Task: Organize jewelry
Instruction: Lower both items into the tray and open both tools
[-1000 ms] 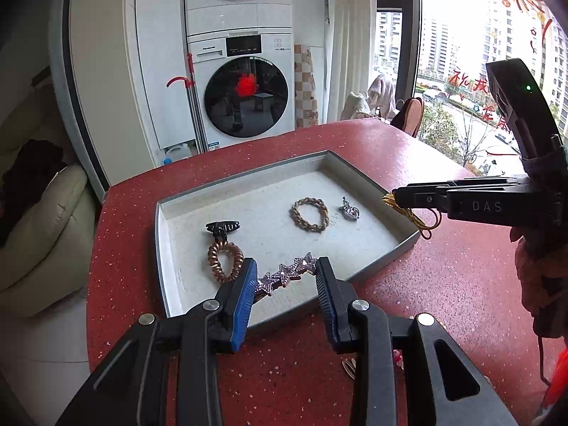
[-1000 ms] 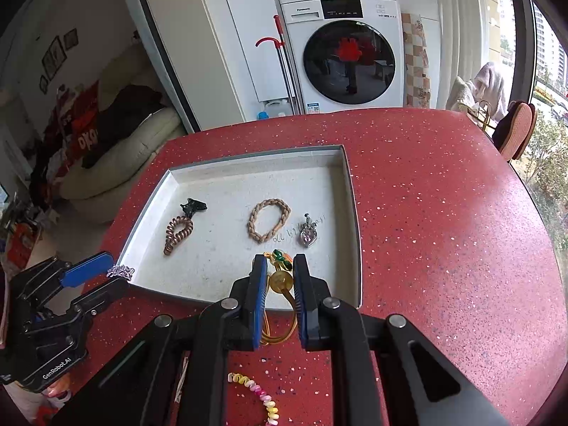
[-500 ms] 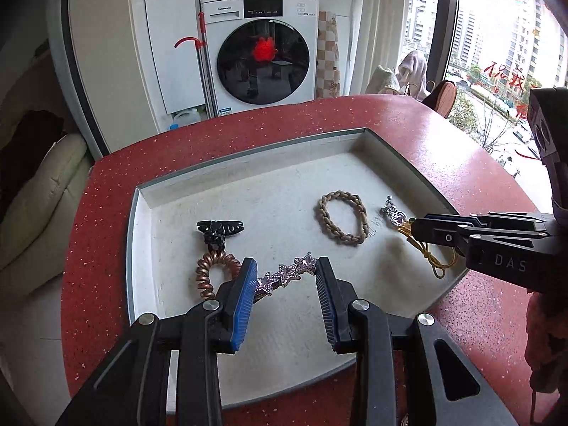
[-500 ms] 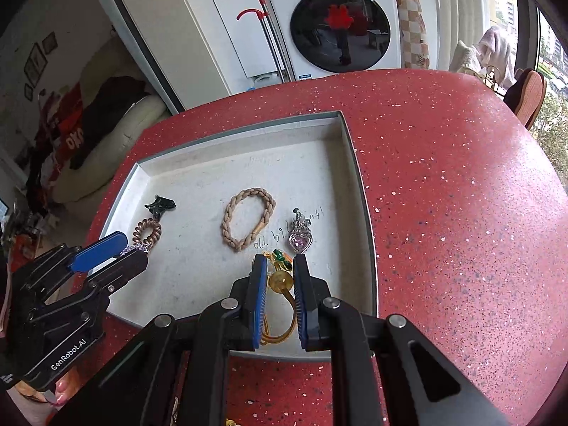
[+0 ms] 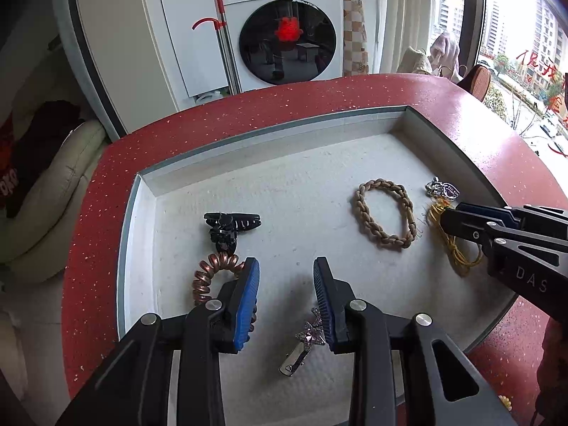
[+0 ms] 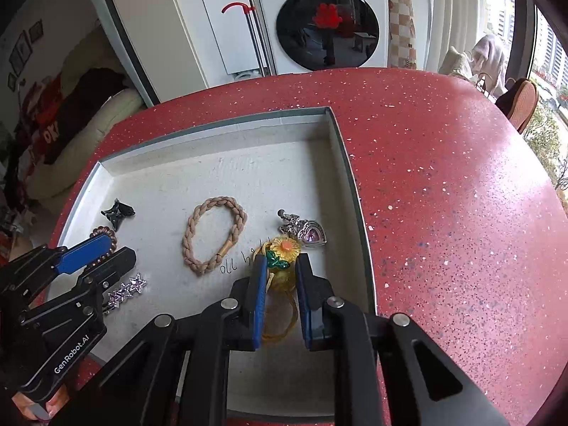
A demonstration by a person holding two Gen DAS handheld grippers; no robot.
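Note:
A grey-rimmed tray (image 5: 269,131) (image 6: 340,149) with a white floor lies on the red table. My left gripper (image 5: 285,266) (image 6: 117,248) hovers low over its near left part, jaws closing with nothing pressed between them. The star hair clip (image 5: 309,337) (image 6: 124,293) lies on the tray floor against the right finger. My right gripper (image 6: 281,261) (image 5: 451,214) is low at the tray's right side, jaws opening. The yellow flower ornament (image 6: 285,248) (image 5: 458,252) rests on the floor between its pads, with a gap on each side.
Also in the tray are a beige braided hair tie (image 5: 380,181) (image 6: 191,234), a heart pendant (image 5: 443,190) (image 6: 312,232), a black claw clip (image 5: 230,225) and a copper spiral tie (image 5: 209,269). Bare red tabletop (image 6: 443,195) stretches to the right. A washing machine (image 5: 287,35) stands behind.
Both grippers came down and forward over the tray. The star clip, held across the left pads before, now lies on the tray floor. The right pads have parted from the yellow ornament.

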